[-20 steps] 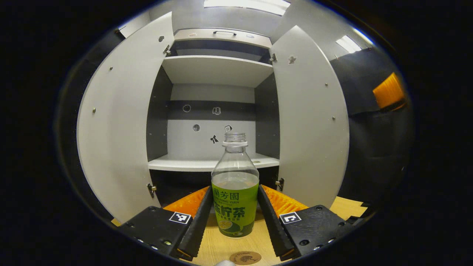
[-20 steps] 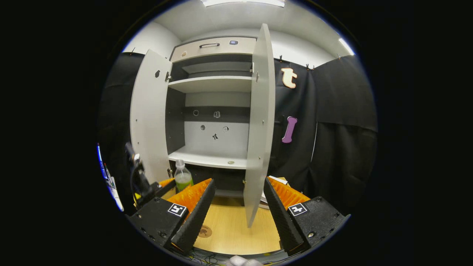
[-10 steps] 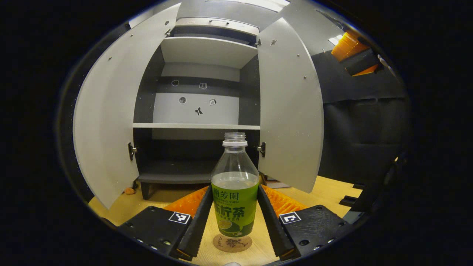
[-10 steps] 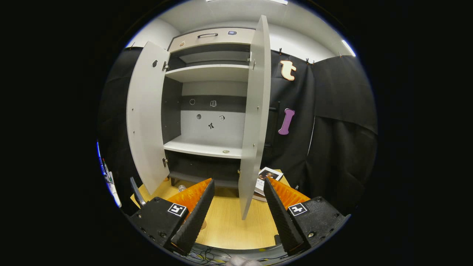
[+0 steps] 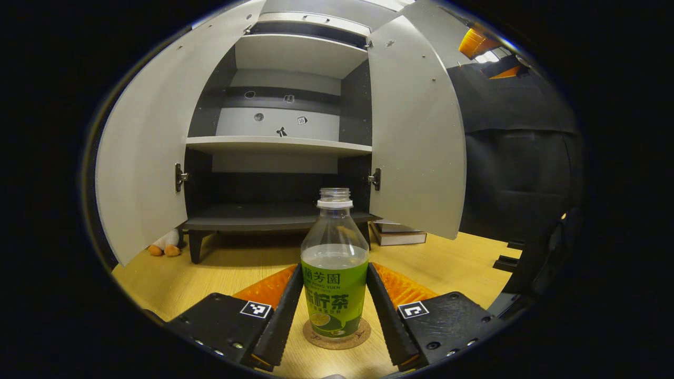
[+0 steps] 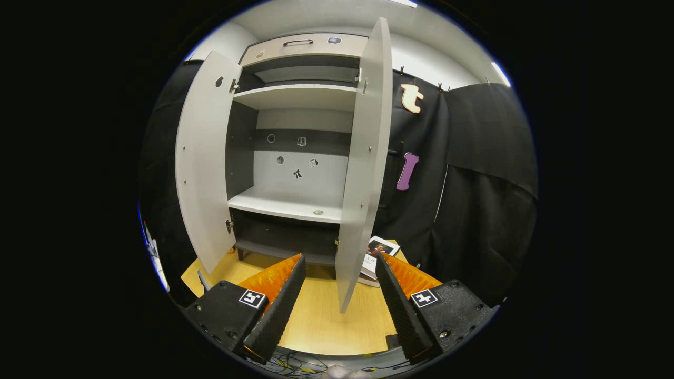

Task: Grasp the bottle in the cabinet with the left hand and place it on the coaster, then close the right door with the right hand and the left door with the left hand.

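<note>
Green-labelled clear plastic bottle [image 5: 334, 273] upright on round cork coaster [image 5: 337, 337]

Left tongs [image 5: 335, 310] clamp it; right tongs [image 6: 337, 295] gape before the grey cabinet's [image 6: 295, 158] open right door [image 6: 363, 158].

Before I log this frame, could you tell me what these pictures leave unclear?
- Left gripper view: whether the bottle rests on the coaster or hangs just above it; the bottle's base hides the contact.
- Left gripper view: how firmly the left gripper presses the bottle.
- Right gripper view: the small object on the shelf is too small to identify.
</note>
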Action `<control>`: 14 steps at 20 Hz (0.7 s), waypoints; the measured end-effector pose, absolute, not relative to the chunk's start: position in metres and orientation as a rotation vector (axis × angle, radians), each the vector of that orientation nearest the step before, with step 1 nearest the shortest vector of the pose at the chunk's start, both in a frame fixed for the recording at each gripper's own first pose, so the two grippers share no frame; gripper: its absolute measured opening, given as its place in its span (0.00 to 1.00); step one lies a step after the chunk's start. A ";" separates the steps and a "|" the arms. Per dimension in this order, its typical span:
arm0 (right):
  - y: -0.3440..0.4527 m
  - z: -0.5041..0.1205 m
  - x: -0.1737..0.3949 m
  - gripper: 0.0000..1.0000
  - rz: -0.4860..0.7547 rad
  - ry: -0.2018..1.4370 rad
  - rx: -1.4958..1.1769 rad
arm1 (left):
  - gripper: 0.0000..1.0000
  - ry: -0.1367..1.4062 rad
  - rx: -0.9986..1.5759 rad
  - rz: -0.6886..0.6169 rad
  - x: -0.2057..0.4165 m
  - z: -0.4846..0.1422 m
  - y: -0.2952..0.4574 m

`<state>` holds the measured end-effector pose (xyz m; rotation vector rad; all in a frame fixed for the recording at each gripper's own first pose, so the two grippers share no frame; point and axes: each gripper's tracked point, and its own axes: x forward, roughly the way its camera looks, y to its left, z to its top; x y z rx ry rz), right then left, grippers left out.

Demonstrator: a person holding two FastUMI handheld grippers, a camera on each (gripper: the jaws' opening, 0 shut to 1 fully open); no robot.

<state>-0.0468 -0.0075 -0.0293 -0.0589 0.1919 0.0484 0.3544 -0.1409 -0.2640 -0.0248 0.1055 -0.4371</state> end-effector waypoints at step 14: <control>-0.004 -0.031 -0.046 0.82 0.057 0.190 -0.072 | 0.96 0.066 0.061 -0.414 0.353 -0.238 -0.133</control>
